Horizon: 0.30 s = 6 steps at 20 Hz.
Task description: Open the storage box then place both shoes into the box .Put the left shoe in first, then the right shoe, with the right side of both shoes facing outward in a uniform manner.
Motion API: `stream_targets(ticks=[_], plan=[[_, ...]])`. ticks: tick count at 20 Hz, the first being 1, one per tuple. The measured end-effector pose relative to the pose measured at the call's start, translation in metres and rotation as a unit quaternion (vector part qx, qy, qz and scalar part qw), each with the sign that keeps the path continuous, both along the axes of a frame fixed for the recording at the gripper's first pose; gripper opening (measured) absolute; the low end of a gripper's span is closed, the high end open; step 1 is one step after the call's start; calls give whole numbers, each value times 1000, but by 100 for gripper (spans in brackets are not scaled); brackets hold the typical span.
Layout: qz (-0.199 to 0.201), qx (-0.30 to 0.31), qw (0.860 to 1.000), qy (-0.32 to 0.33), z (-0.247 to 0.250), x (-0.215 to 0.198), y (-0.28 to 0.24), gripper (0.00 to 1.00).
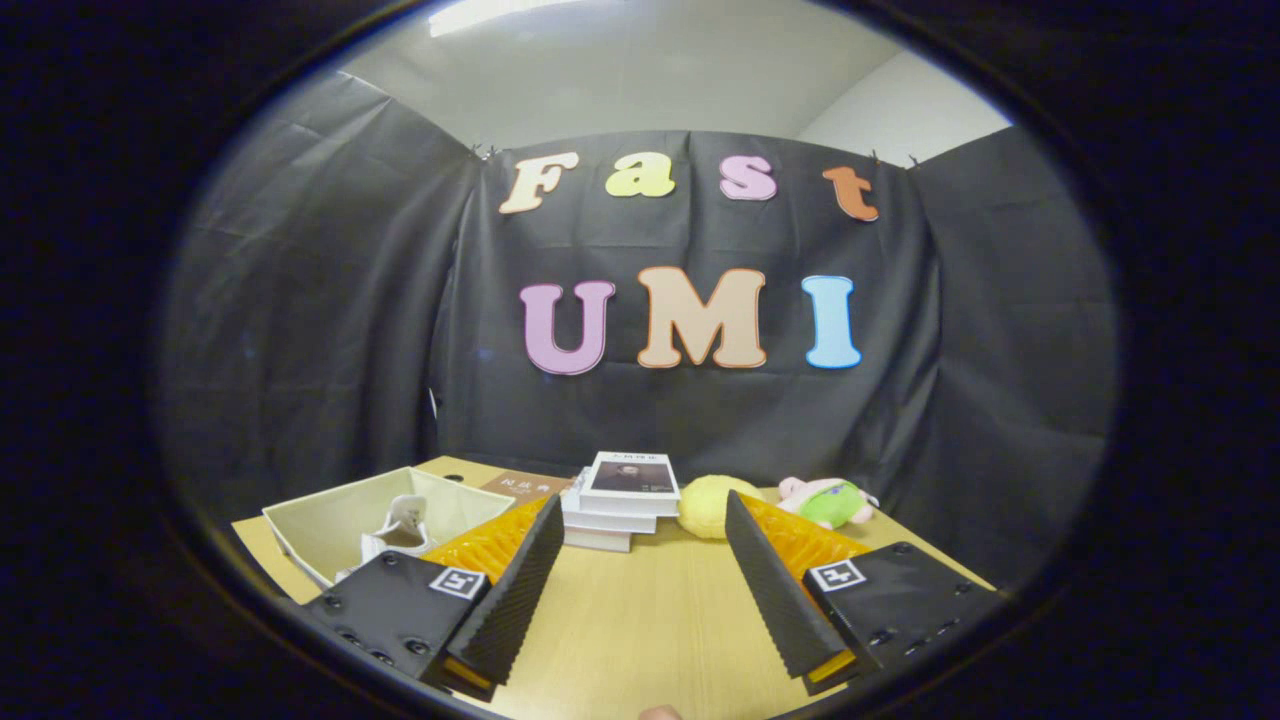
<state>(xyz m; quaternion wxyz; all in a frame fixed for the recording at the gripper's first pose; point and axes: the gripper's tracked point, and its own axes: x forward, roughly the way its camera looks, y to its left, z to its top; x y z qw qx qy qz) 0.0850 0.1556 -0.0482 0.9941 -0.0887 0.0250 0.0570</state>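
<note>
An open, cream-coloured storage box [330, 520] stands on the wooden table to the left of my fingers. A white shoe [398, 530] sits upright inside it, partly hidden behind my left finger. My gripper [640, 580] is open above the table, with nothing between its two fingers [510, 590]. The bare tabletop [640, 620] lies between them.
Just beyond the fingers lies a stack of books [622, 510], with a brown book [525, 486] flat to its left. A yellow soft toy [708, 505] and a pink-and-green plush toy [828, 500] lie further right. Black cloth walls close in the table behind and on both sides.
</note>
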Motion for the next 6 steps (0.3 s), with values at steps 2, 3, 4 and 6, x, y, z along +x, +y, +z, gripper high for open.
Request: stream_targets(ticks=[2,3,4,6], plan=[[-5,-4,1000,0,5,-5,-5,100],[-7,-4,1000,2,5,-6,-6,100],[-12,-2,1000,6,5,-9,-9,100],[-13,7,1000,15,4,-13,-11,100]])
